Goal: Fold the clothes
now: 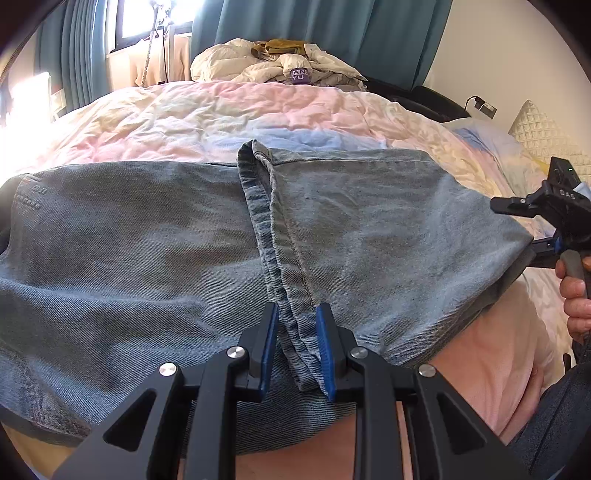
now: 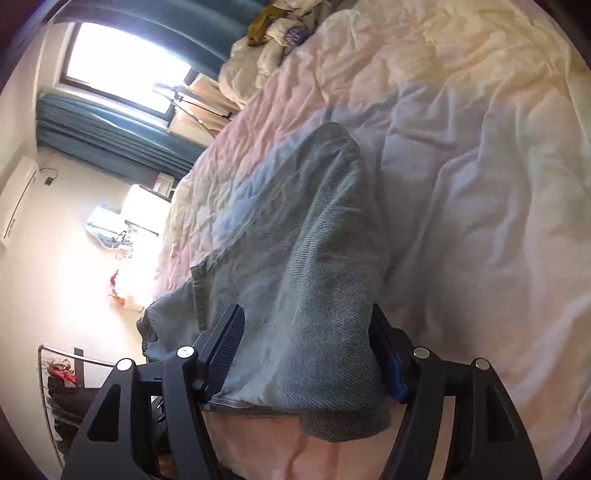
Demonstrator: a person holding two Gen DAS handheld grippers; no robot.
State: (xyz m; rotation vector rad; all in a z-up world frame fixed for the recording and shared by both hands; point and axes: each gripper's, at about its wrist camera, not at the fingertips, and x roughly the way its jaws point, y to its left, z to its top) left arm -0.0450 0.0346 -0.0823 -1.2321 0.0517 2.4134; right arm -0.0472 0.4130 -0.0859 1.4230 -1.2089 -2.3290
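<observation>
Light-blue jeans [image 1: 147, 240] lie folded flat across the pastel quilt [image 1: 221, 110]. A doubled hem strip [image 1: 266, 221] runs over them toward me. My left gripper [image 1: 298, 314] is shut on the near end of that strip, its blue pads pressing both sides. At the jeans' right edge sits my right gripper [image 1: 513, 225], held by a hand [image 1: 576, 302]. In the right wrist view the jeans [image 2: 314, 221] fill the wide gap of the right gripper [image 2: 306, 314]. The cloth drapes over one finger, and the other pad's [image 2: 229, 347] ribbed face shows bare.
A heap of unfolded clothes [image 1: 277, 62] sits at the bed's far end, before teal curtains [image 1: 332, 29]. A textured pillow [image 1: 543, 129] lies at the right. Pink sheet [image 1: 498, 350] shows at the near bed edge. A metal rack [image 2: 59, 373] stands beside the bed.
</observation>
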